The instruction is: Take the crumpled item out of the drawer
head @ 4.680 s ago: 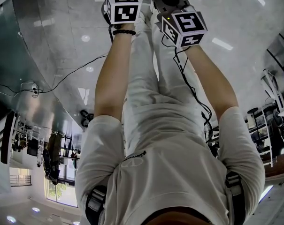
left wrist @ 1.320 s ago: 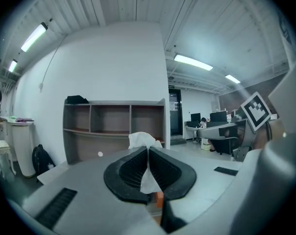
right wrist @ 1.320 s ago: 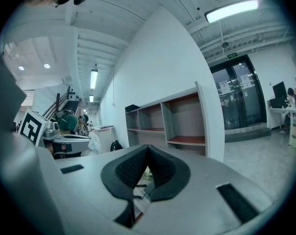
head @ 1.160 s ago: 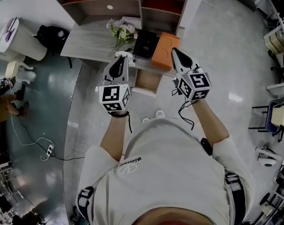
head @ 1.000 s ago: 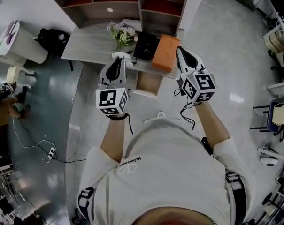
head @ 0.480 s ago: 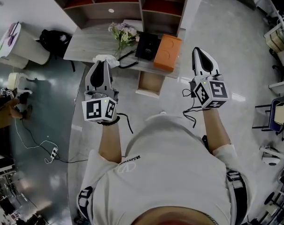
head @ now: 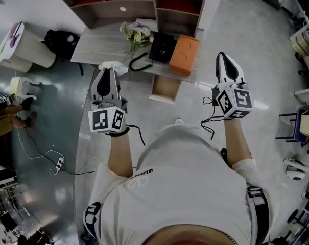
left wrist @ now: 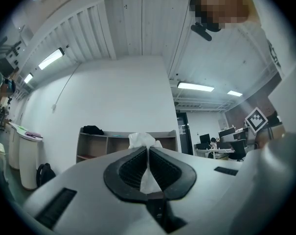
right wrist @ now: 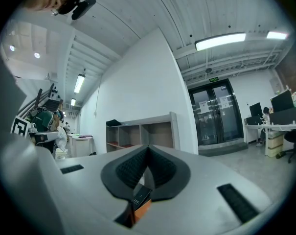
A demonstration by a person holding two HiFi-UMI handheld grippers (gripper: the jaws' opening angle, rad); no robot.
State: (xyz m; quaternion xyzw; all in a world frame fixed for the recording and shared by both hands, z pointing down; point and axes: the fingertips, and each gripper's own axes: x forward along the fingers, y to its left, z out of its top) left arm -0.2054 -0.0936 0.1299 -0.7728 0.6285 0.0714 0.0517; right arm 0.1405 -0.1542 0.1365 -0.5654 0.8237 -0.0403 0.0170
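Note:
My left gripper is shut on a white crumpled tissue, which sticks out past its tips near the desk's front left edge. In the left gripper view the tissue is pinched between the closed jaws of the left gripper and hangs down behind them. The small wooden drawer under the desk stands pulled out, to the right of that gripper. My right gripper is held to the right of the desk, jaws together with nothing in them. In the right gripper view the right gripper points level at the shelves.
The grey desk carries a bunch of flowers, a black box, an orange box and a black cable. Open shelves stand behind it. A white bin and a black bag sit at the left.
Both grippers have drawn back from the desk and spread apart: the left one moved left with the tissue in it, the right one moved right.

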